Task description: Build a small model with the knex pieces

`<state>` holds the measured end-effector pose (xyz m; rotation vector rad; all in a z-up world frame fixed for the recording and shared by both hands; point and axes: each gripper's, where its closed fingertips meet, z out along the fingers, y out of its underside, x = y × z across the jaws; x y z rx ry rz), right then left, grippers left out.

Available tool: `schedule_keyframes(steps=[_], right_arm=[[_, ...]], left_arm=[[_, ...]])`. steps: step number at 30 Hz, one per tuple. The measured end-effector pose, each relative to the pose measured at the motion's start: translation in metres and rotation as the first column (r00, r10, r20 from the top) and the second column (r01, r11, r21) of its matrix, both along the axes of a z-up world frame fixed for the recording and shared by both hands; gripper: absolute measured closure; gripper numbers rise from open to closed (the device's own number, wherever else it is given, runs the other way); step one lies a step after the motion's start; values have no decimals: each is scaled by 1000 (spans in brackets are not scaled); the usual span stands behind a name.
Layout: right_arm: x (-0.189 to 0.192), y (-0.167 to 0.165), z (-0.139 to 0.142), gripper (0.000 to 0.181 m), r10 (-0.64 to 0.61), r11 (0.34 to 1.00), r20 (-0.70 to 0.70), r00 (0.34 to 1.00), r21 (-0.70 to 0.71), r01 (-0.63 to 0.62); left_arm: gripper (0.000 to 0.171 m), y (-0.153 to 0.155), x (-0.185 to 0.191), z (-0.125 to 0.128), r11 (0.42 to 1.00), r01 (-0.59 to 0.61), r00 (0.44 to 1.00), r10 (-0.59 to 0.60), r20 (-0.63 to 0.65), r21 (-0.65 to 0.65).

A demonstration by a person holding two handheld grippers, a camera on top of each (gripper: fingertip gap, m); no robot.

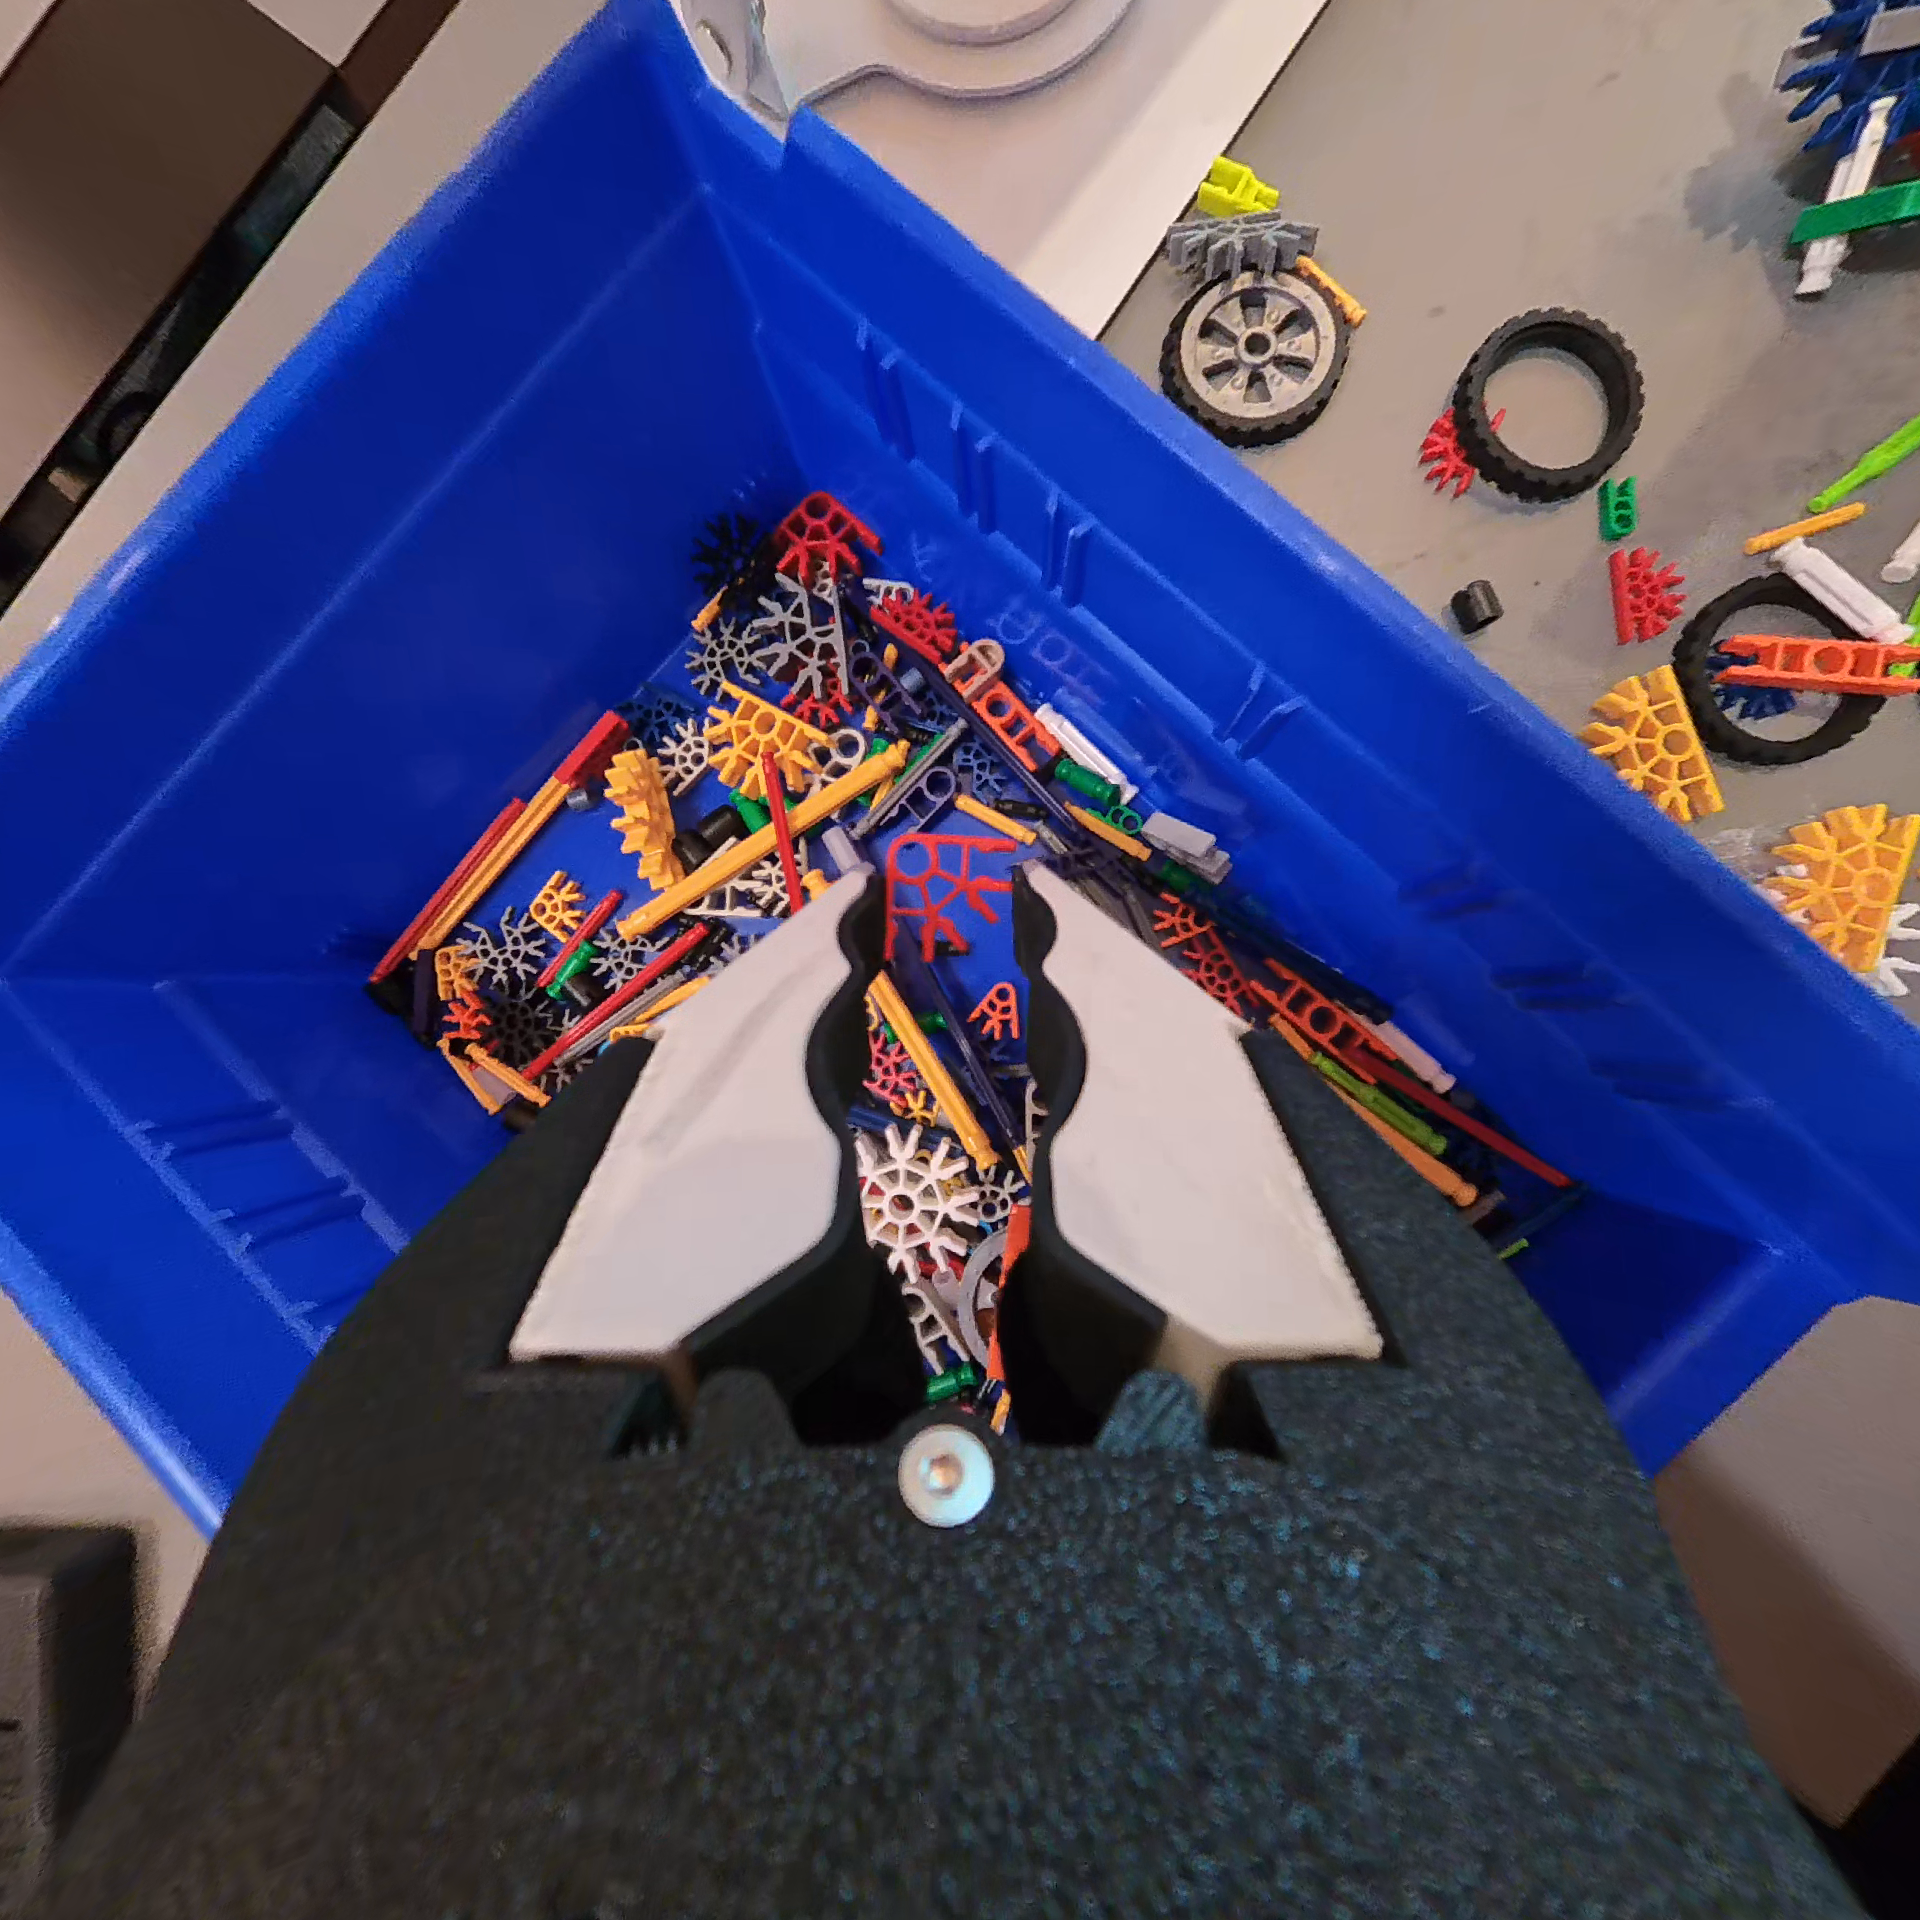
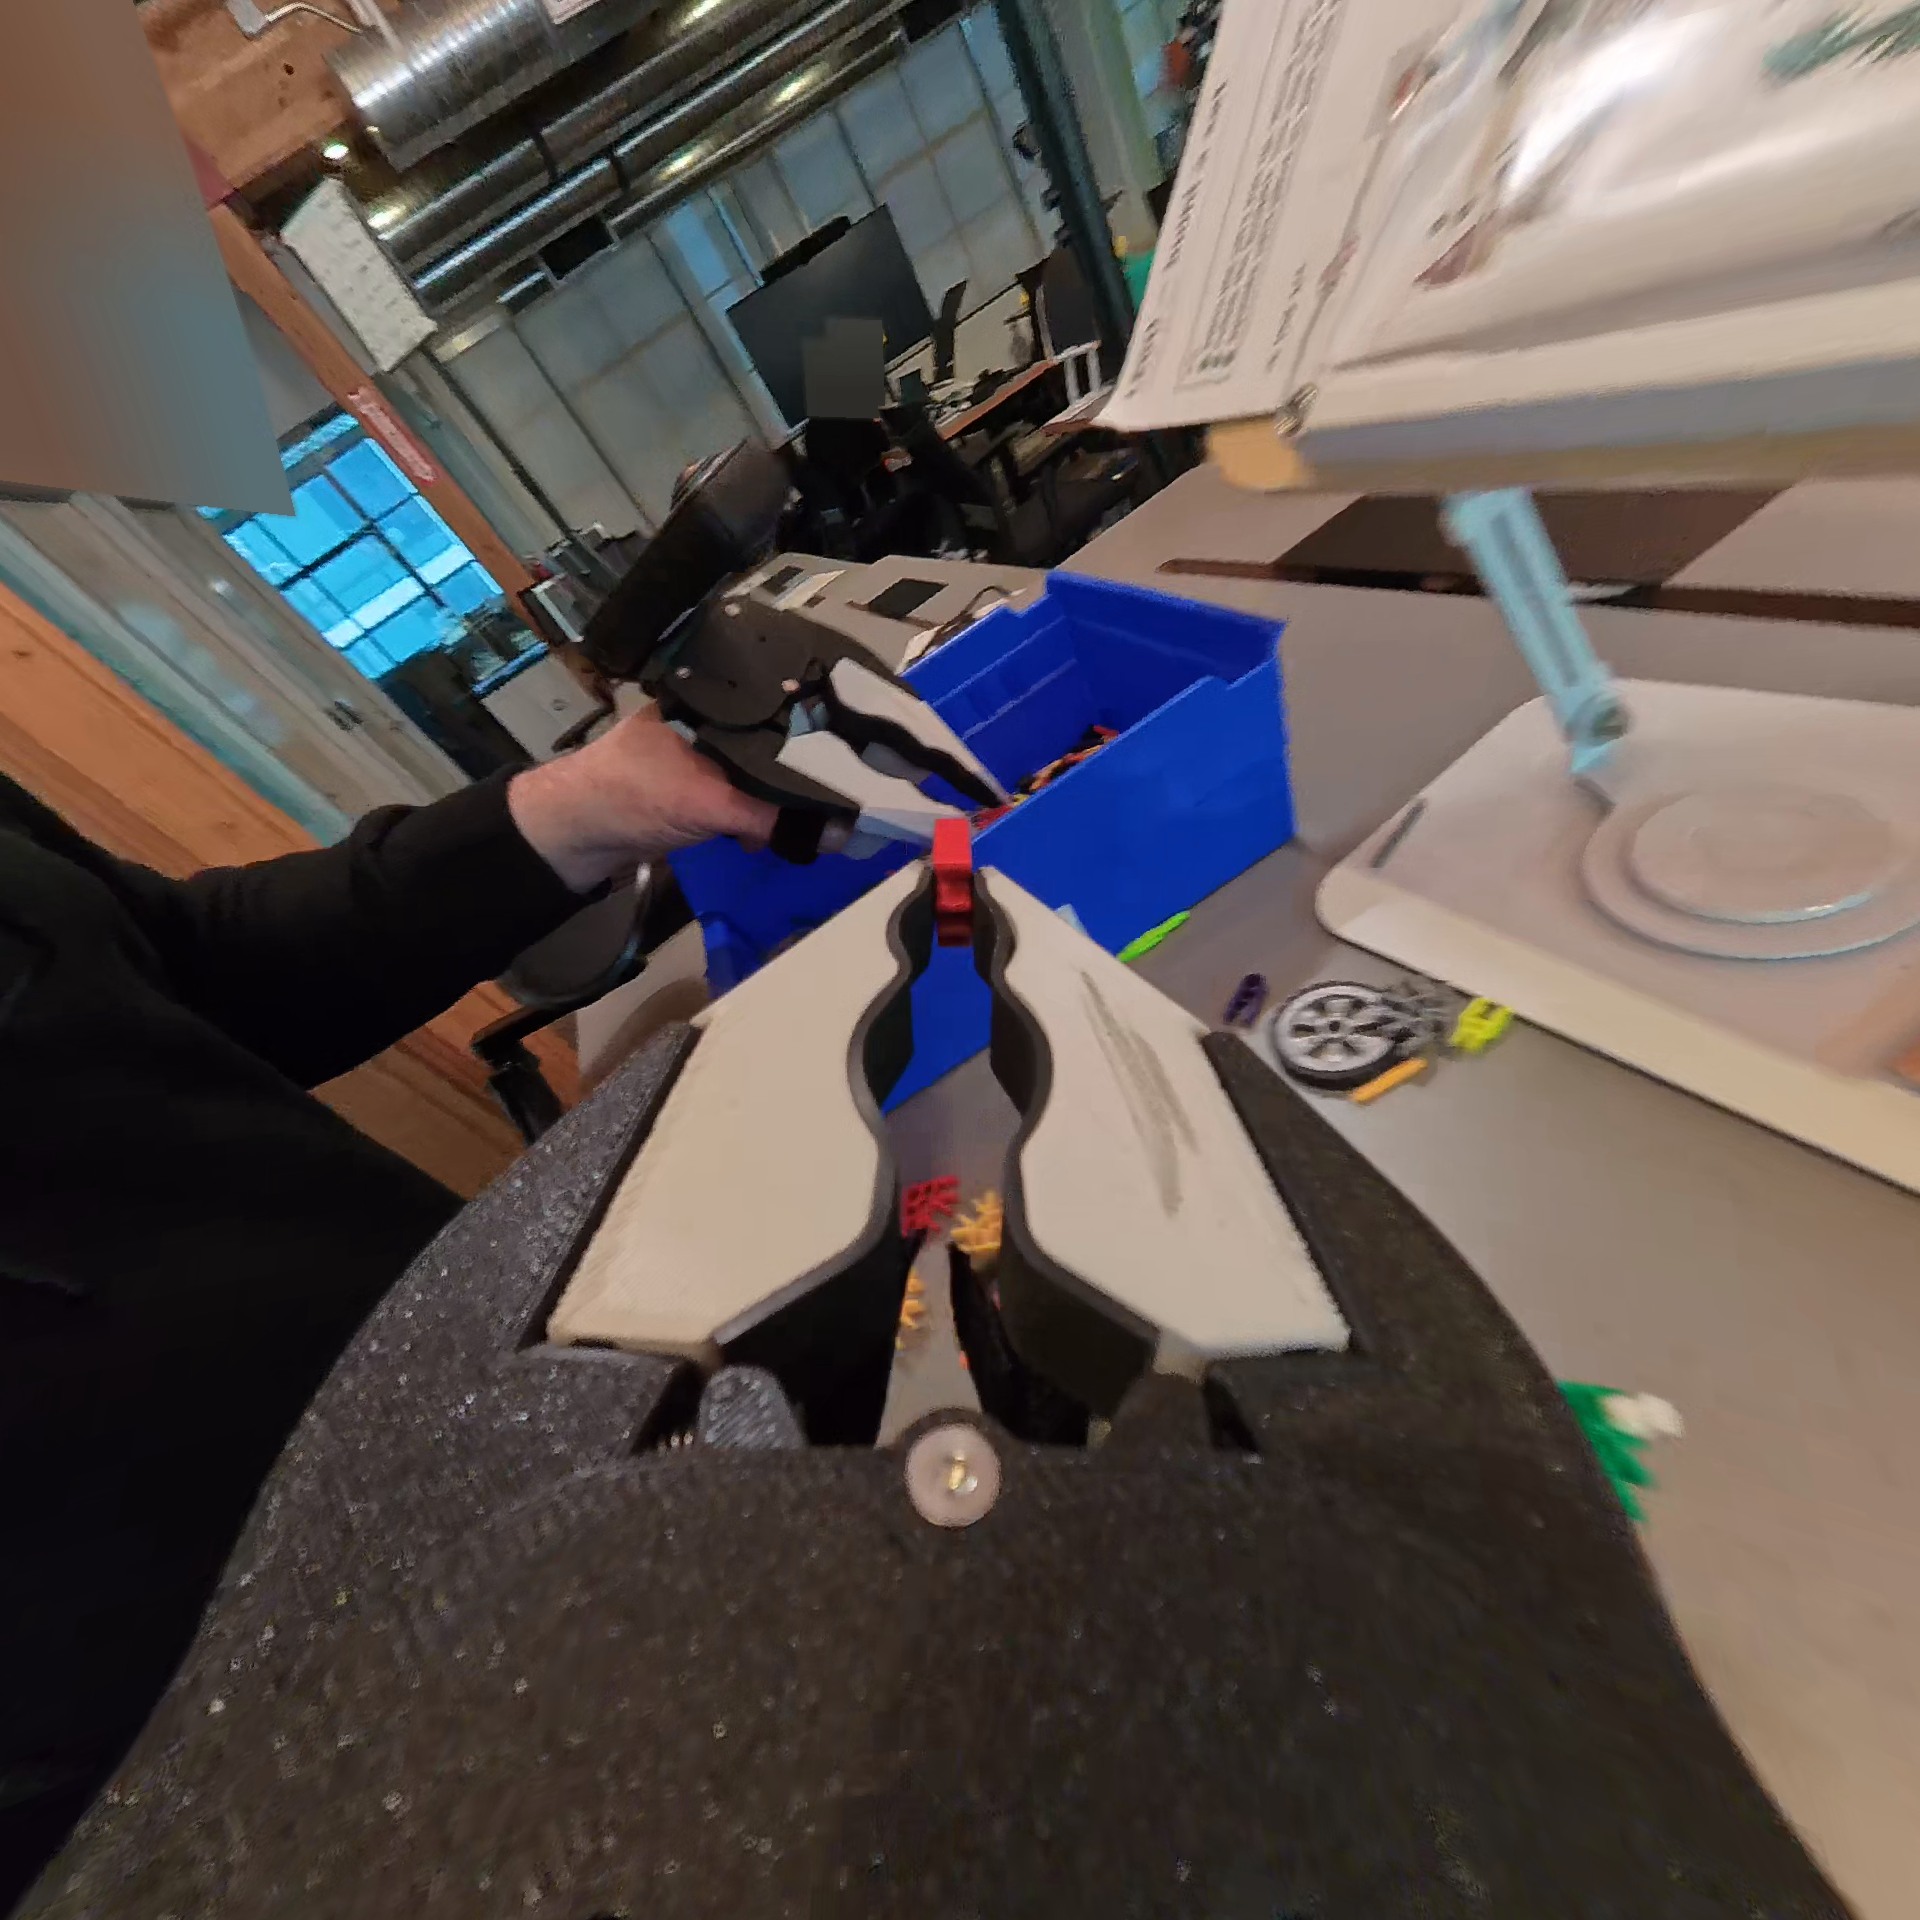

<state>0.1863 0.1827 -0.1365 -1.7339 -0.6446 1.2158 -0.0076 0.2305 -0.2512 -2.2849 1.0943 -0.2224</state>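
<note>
Overhead, left claw (image 1: 940,883) agape above blue bin (image 1: 436,540); right claw (image 2: 951,883) clamping red connector (image 2: 951,857).

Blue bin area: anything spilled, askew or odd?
Yes. Parts lie loose on the grey table outside the blue bin: a grey-hubbed wheel, a bare black tyre, yellow connectors. The right gripper pinches a small red piece; the left gripper hangs open over the bin's pile.

One blue bin (image 1: 436,582), one spoked wheel (image 1: 1254,356), two bare black tires (image 1: 1548,405).
</note>
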Motion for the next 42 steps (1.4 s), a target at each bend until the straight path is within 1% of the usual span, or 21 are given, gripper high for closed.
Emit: schedule_keyframes(steps=[4,7,11,14,18,22,26,31,34,42], right_arm=[[48,24,14,176,-122,991,58,991,60,119],[85,43,16,176,-215,975,107,971,81,207],[125,65,7,175,-297,955,196,934,74,288],[141,78,-9,175,-309,950,285,907,56,306],[146,91,-37,175,-258,961,416,872,21,274],[142,99,-69,175,-160,977,538,827,-31,209],[136,100,-97,175,-52,984,610,791,-105,146],[131,97,-129,175,79,975,663,744,-209,82],[128,94,-144,175,137,967,682,718,-250,54],[122,86,-166,175,253,940,682,686,-341,-8]], left_arm=[[149,0,1,4,1000,-3,1000,3,6,7],[149,0,1,5,1000,-6,1000,6,4,11],[149,-1,2,7,1000,-11,1000,11,1,15],[149,0,2,8,1000,-18,1000,18,1,18],[149,1,3,10,999,-27,1000,27,3,23],[149,3,3,11,999,-36,999,36,3,27],[149,4,3,12,998,-48,999,48,10,32],[149,5,-1,14,997,-67,998,67,19,37],[149,5,-4,16,996,-76,997,75,19,38],[150,7,-9,17,996,-82,996,81,21,38]])
